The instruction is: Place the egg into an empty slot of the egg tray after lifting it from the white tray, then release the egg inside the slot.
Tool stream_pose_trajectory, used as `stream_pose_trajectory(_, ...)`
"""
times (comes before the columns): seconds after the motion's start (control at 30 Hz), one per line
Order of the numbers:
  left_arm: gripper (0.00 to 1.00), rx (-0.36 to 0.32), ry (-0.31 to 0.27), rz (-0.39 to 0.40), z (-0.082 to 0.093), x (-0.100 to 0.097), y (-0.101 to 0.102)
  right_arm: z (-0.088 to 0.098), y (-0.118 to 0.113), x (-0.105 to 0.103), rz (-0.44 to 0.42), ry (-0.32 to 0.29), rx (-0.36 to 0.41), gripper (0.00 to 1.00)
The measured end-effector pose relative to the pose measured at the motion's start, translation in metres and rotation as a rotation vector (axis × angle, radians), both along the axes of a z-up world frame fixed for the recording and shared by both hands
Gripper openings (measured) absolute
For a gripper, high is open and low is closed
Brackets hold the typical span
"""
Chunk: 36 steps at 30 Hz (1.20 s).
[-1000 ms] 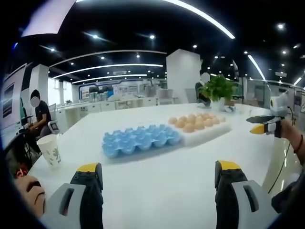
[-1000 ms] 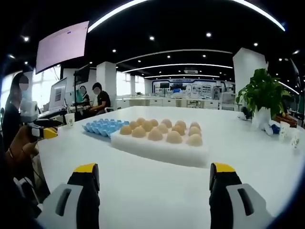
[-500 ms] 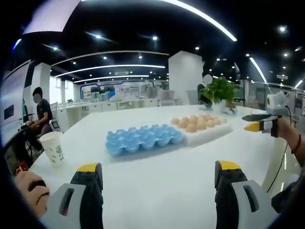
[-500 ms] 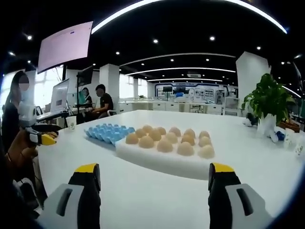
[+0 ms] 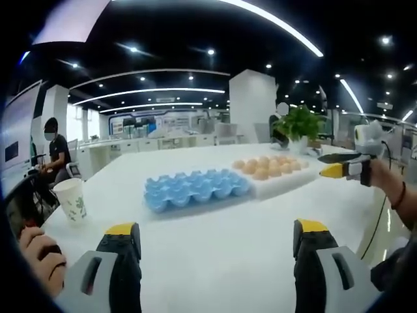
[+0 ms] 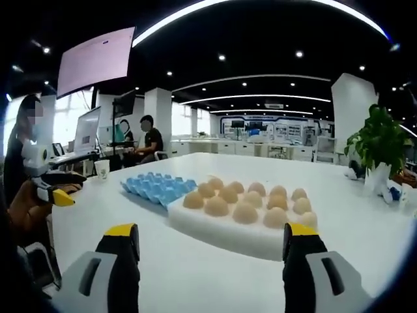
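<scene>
A blue egg tray (image 5: 193, 190) with empty slots lies mid-table; right of it a white foam tray (image 5: 279, 182) carries several tan eggs (image 5: 260, 174). My left gripper (image 5: 215, 240) is open over bare table, well short of both trays. In the right gripper view the white tray (image 6: 225, 228) with eggs (image 6: 245, 212) is close ahead and the blue tray (image 6: 155, 188) lies behind it to the left. My right gripper (image 6: 210, 242) is open, empty, a short way from the white tray. The right gripper (image 5: 340, 165) also shows at the right of the left gripper view, and the left gripper (image 6: 57, 189) at the left of the right gripper view.
A paper cup (image 5: 72, 201) stands at the table's left. A potted plant (image 5: 298, 125) sits behind the white tray. A person's hand (image 5: 39, 251) rests at lower left. People sit at desks (image 6: 147, 145) in the background.
The right gripper has moved closer to the white tray, which looks larger in its view. The left gripper's view has shifted slightly; both grippers remain open.
</scene>
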<state>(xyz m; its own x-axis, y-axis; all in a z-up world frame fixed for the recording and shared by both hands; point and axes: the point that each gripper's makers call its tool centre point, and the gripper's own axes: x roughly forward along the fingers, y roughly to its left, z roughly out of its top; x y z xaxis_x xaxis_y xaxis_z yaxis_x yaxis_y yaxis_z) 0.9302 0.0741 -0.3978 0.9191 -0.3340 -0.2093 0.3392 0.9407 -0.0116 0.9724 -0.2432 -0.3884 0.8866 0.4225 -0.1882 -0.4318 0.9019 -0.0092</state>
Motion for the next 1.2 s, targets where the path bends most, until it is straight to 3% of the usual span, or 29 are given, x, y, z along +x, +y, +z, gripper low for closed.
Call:
stream_pose_trajectory(0.13,0.99,0.0,0.007,-0.008,-0.001,0.0,0.001,0.002,0.035,0.017,0.046,-0.013,-0.009,0.93)
stream_pose_trajectory(0.3,0.99,0.005,0.005,-0.01,-0.001,0.0,0.002,0.01,0.062,0.026,0.1,-0.029,0.012,0.9)
stream_pose_trajectory(0.73,0.99,-0.009,0.013,-0.025,-0.006,-0.002,0.001,0.014,0.095,0.037,0.147,-0.032,0.051,0.87)
stream_pose_trajectory(1.2,0.98,-0.005,-0.001,-0.009,0.0,0.001,0.009,0.001,0.115,0.05,0.151,-0.009,0.068,0.81)
